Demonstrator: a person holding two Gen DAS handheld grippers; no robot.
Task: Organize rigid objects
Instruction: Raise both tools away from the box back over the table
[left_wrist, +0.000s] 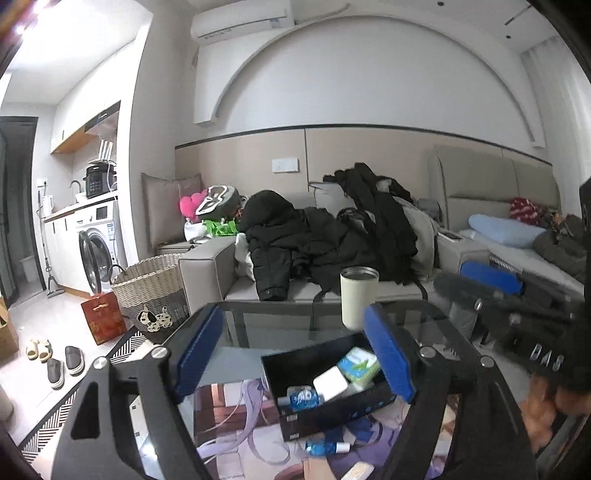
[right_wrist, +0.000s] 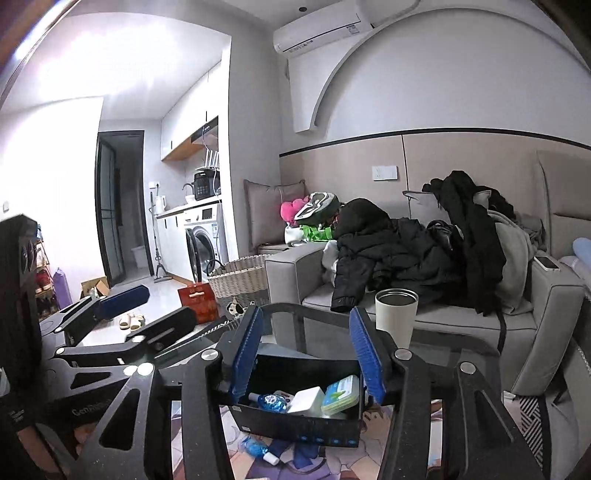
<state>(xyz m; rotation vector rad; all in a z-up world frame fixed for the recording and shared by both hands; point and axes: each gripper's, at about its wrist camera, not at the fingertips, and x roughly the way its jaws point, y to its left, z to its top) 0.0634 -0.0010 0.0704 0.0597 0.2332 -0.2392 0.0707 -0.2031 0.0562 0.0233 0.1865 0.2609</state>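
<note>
the black box (right_wrist: 295, 424) stands on the glass table (right_wrist: 321, 325), holding a white case (right_wrist: 306, 400), a green pack (right_wrist: 341, 398) and a blue bottle (right_wrist: 271, 402). behind the box stands a cream cup (right_wrist: 395, 317). the right gripper (right_wrist: 306, 350) is above the box, jaws apart. the left gripper (left_wrist: 291, 354) is just left of the box, jaws apart too.

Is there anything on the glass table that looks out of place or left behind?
Yes. One small blue bottle lies on its side outside the black box, on the table in front of it, while a similar bottle is already inside.
</note>
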